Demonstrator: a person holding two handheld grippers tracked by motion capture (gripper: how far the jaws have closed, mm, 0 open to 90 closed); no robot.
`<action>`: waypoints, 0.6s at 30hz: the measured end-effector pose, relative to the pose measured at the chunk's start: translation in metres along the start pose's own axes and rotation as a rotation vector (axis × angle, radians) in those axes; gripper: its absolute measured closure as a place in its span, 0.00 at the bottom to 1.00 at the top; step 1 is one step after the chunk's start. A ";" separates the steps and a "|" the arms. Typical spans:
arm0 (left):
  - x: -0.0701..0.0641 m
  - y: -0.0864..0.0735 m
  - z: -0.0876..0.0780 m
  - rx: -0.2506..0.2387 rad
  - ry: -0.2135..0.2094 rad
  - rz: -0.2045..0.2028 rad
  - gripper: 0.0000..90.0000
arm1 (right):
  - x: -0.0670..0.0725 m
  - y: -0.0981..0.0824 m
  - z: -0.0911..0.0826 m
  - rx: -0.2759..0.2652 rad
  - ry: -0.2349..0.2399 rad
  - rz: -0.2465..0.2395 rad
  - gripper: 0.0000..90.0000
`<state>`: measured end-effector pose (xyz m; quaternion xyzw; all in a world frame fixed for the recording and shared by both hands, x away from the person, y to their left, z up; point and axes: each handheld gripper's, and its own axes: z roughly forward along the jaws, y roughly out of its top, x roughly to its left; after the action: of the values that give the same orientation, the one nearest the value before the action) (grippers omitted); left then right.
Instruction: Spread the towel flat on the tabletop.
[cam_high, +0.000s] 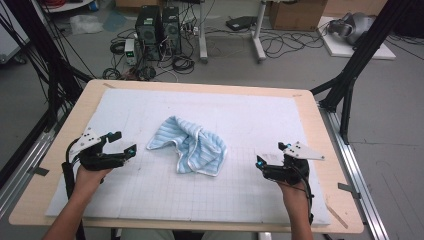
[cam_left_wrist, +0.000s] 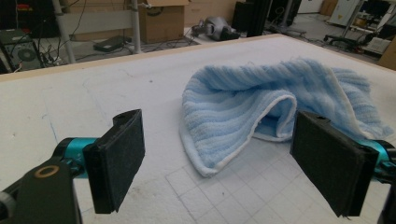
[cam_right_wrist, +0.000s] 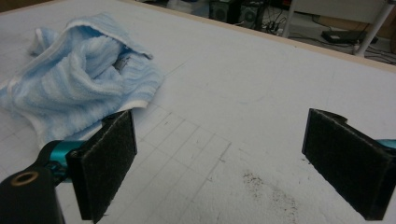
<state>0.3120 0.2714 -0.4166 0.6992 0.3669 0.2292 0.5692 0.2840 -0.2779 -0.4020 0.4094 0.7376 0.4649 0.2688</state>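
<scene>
Item one: a light blue striped towel (cam_high: 189, 146), crumpled and folded over itself, white edging showing. We find it lying near the middle of the white padded mat (cam_high: 240, 110), partly on the printed grid, between our two grippers and touched by neither.

Item two: the left gripper (cam_high: 122, 145), held in our left hand (cam_high: 90, 177) at the left side of the mat. Its jaws stand wide apart with nothing between the pads. In the left gripper view the towel (cam_left_wrist: 261, 116) lies just ahead of the jaws, its near fold close to the right-hand pad, but we see no contact.

Item three: the right gripper (cam_high: 272, 155), held in our right hand (cam_high: 295, 192) at the right side of the mat. Jaws likewise spread wide, holding nothing. In the right gripper view the towel (cam_right_wrist: 79, 88) sits ahead and to the left, and bare mat (cam_right_wrist: 243, 93), with a dark smudge, lies between the pads.

Item four: the wooden table (cam_high: 320, 130) carrying the mat.
</scene>
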 end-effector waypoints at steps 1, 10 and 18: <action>0.000 0.000 0.000 -0.001 -0.001 0.000 0.20 | 0.000 0.000 0.001 0.003 0.002 0.001 0.10; -0.001 0.002 0.001 -0.009 -0.008 0.001 0.20 | 0.002 -0.001 0.001 -0.007 0.013 0.004 0.10; -0.004 0.002 0.006 -0.003 -0.019 -0.002 0.20 | 0.002 -0.003 0.001 -0.018 0.025 0.024 0.10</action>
<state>0.3148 0.2647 -0.4154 0.7001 0.3619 0.2225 0.5739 0.2827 -0.2763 -0.4048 0.4100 0.7316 0.4799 0.2575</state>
